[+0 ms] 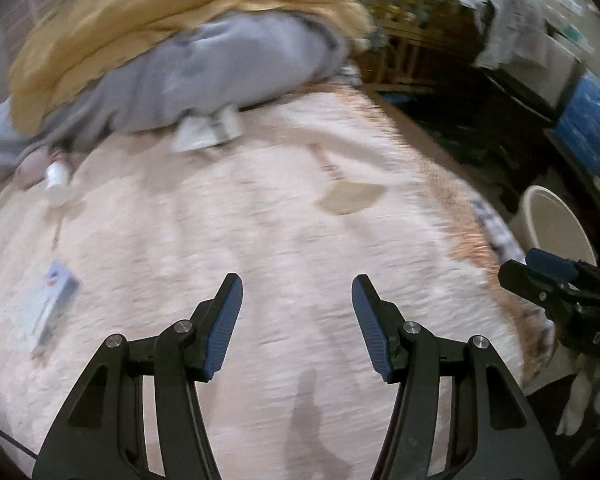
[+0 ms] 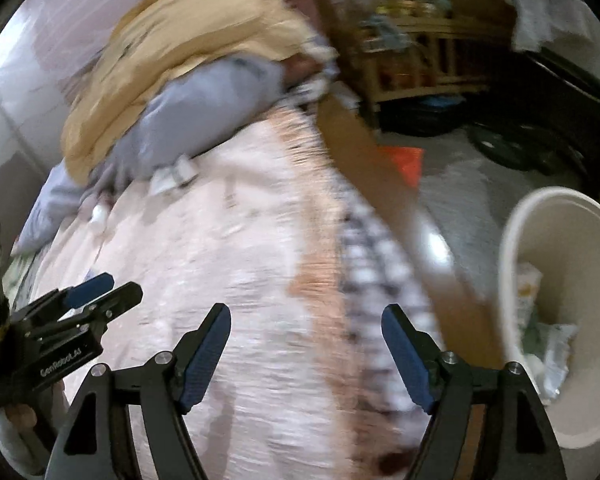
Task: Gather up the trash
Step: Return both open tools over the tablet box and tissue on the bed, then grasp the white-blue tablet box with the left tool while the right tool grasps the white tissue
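Observation:
My left gripper [image 1: 297, 292] is open and empty above a pink fuzzy bed cover [image 1: 260, 240]. My right gripper [image 2: 306, 322] is open and empty over the bed's right edge. On the cover lie a blue-and-white packet [image 1: 52, 304] at the left, a white bottle-like item [image 1: 56, 176] near the pillows, white crumpled papers [image 1: 208, 130] by the grey bedding, and a tan scrap [image 1: 350, 198]. A white bin [image 2: 564, 312] stands on the floor to the right with wrappers [image 2: 540, 328] inside. The views are blurred.
Yellow and grey bedding [image 1: 160, 40] is piled at the far end of the bed. A wooden bed frame rail [image 2: 380, 184] runs beside the bin. A wooden shelf [image 2: 420, 40] and dark furniture [image 1: 500, 128] stand beyond. An orange item [image 2: 408, 162] lies on the floor.

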Tool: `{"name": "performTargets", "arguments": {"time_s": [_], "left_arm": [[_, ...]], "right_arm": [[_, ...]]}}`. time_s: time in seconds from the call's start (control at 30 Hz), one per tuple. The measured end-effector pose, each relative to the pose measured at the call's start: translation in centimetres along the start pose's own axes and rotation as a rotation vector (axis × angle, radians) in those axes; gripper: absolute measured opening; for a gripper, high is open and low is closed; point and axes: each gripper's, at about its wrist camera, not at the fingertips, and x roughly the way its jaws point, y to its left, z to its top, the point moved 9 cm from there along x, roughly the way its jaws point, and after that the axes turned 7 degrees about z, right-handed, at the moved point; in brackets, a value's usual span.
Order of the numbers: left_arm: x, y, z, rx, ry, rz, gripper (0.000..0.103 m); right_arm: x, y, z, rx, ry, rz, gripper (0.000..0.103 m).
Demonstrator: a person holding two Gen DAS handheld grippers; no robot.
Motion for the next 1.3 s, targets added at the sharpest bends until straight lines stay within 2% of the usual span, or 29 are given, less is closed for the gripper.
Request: {"name": "performTargets", "arguments": {"time_s": [0.37, 0.5, 0.63, 0.77, 0.87, 1.1, 1.3], "left_arm": [[0.7, 12.7, -2.8, -0.141, 0.039, 0.117, 0.056], [1.1, 16.4, -3.7, -0.172, 0.052, 0.161, 0.056], [1.6, 19.4, -4.3, -0.184, 0.058, 0.172, 0.056], [2.2, 22.4, -4.5, -0.214, 0.068, 0.143, 0.056], [2.4, 24.5, -4.6, -0.221, 0.064, 0.136, 0.056], [4.9, 26.8, -5.1, -0.138, 0.086, 0.158, 0.058], [7.6, 27.3, -5.3, -0.096, 0.122, 0.178, 0.058]], "right_arm": [[6.9, 10.8, -0.5, -0.201, 0.102, 0.102, 0.079], [9.0, 12.8, -0.4, -0.237, 0.126, 0.111, 0.079], [10.8, 14.3, 0.6, -0.248, 0.125, 0.121, 0.080], [13.1, 15.6, 3.0, -0.264, 0.106, 0.115, 0.082], [15.3, 16.8, 6.0, -0.275, 0.078, 0.115, 0.088], [21.0, 19.1, 13.1, -0.303, 0.022, 0.088, 0.090], [26.5, 18.8, 16.2, -0.307, 0.038, -0.004, 0.088]]}}
